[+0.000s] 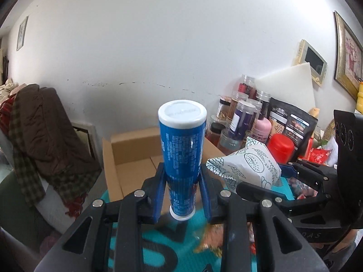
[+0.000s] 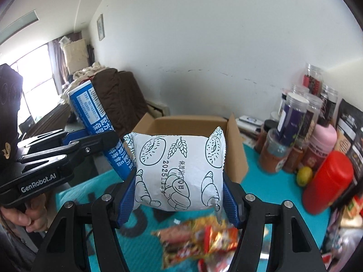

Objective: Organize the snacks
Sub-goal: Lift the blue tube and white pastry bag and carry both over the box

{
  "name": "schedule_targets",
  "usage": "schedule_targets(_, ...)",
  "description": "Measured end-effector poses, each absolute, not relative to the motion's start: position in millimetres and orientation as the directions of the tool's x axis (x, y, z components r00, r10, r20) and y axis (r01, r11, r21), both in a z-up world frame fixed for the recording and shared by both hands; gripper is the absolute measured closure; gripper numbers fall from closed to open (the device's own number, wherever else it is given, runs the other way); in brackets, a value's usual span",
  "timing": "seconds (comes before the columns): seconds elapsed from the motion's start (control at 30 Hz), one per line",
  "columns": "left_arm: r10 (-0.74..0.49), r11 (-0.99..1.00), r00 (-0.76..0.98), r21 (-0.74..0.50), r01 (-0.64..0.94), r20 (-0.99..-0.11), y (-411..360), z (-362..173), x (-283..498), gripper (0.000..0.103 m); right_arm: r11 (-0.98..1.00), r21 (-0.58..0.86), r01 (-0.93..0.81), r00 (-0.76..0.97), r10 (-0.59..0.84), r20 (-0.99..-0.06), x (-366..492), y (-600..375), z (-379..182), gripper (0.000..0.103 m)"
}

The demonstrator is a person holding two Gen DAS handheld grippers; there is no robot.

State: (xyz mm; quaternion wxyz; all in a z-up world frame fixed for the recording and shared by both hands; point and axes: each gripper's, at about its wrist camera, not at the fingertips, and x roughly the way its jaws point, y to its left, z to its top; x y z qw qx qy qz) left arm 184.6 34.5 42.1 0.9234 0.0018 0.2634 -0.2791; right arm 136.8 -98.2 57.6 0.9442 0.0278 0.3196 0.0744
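Note:
My left gripper (image 1: pixel 182 181) is shut on a blue tube (image 1: pixel 182 149) with a white cap, held upright in the air above the teal mat. In the right wrist view the same blue tube (image 2: pixel 90 108) leans at the left, in the left gripper (image 2: pixel 95 145). My right gripper (image 2: pixel 179 195) is shut on a white bread packet (image 2: pixel 179 170) printed with pastry drawings. That packet (image 1: pixel 247 167) also shows right of the tube in the left wrist view. An open cardboard box (image 2: pixel 192 124) stands behind both held items; its inside is mostly hidden.
Loose snack packets (image 2: pixel 204 238) lie blurred on the teal mat (image 2: pixel 267 181). Jars, bottles, a red canister (image 2: pixel 329 181) and dark pouches crowd the right side. A lemon (image 2: pixel 305 175) sits by them. Clothes are piled on a seat (image 1: pixel 45 131) at left. A hand (image 2: pixel 29 215) holds the left gripper.

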Motion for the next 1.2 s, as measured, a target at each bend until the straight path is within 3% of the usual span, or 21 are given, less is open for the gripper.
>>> schedule_targets(0.73, -0.446, 0.877, 0.709, -0.108, 0.468, -0.545, 13, 16, 338, 0.075, 0.993, 0.076, -0.087, 0.742, 0.116, -0.66, 288, -117, 24, 0.037)
schedule_targets(1.2, -0.342, 0.913, 0.661, -0.069, 0.403, -0.667, 13, -35, 386, 0.075, 0.993, 0.078, -0.088, 0.635, 0.116, -0.764, 338, -103, -23, 0.036)
